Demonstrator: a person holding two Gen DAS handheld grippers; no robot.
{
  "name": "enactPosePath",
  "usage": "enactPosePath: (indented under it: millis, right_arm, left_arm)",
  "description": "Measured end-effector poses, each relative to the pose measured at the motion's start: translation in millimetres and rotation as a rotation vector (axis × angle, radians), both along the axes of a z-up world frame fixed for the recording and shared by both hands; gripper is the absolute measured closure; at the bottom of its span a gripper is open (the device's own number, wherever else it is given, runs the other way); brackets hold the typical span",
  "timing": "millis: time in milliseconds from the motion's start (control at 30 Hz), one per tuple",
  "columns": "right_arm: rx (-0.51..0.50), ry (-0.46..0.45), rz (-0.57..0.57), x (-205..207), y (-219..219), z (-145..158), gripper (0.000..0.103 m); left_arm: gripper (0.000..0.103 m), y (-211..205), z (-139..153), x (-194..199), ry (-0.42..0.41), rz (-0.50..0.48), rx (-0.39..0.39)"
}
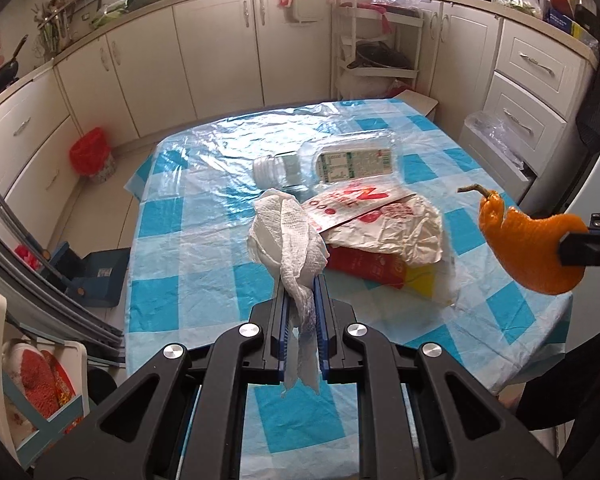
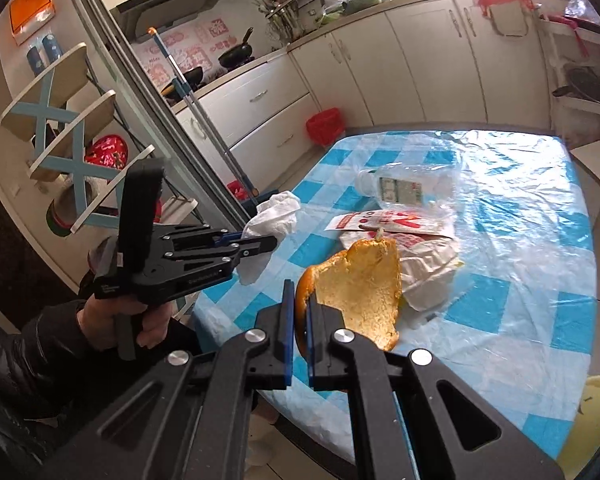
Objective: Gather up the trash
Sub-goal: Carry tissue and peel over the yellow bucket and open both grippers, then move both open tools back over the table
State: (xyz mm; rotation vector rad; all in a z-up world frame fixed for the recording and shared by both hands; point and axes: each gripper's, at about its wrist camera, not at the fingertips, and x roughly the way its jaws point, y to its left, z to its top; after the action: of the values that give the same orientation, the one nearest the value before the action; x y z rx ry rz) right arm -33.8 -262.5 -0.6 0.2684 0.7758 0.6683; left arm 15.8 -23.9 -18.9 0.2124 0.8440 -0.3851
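Note:
My left gripper [image 1: 300, 292] is shut on a crumpled white paper towel [image 1: 287, 236] and holds it above the near part of the table; both also show in the right wrist view, gripper [image 2: 269, 242] and towel [image 2: 273, 214]. My right gripper [image 2: 298, 300] is shut on an orange peel [image 2: 360, 292], held above the table's near edge; the peel shows at the right of the left wrist view [image 1: 532, 244]. On the blue checked tablecloth [image 1: 203, 248] lie a clear plastic bottle [image 1: 328, 164] and crumpled red-and-white paper wrappers [image 1: 380, 232].
A red-lined waste bin [image 1: 91, 154] stands on the floor at the far left by the cabinets, also in the right wrist view [image 2: 324, 125]. A blue box [image 1: 95, 276] lies on the floor left of the table. A folding stool [image 2: 67, 136] stands at the left.

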Motion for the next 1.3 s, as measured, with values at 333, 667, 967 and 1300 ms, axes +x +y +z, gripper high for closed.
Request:
enactPosePath:
  millis: [333,667,967,1300]
  right_arm:
    - [-0.069,0.09,-0.379,-39,-131,-17,0.097]
    - [-0.059,0.479,-0.649,-37,-260,-94,0.08]
    - [0.069,0.397,-0.848,-64,-308,-75,0.044]
    - [0.126,0.238,-0.899,-68,-319,-42,0.037]
  left_arm:
    - [0.092,-81,27,-37,0.023,-0.191,-0.179]
    - [0.092,-258,0,-70,0.173,-0.406,-0.254]
    - [0.09,-374,-78,-69,0.342,-0.415,-0.159]
    - [0.037,-385,-78,-74,0.307,-0.401,-0.094]
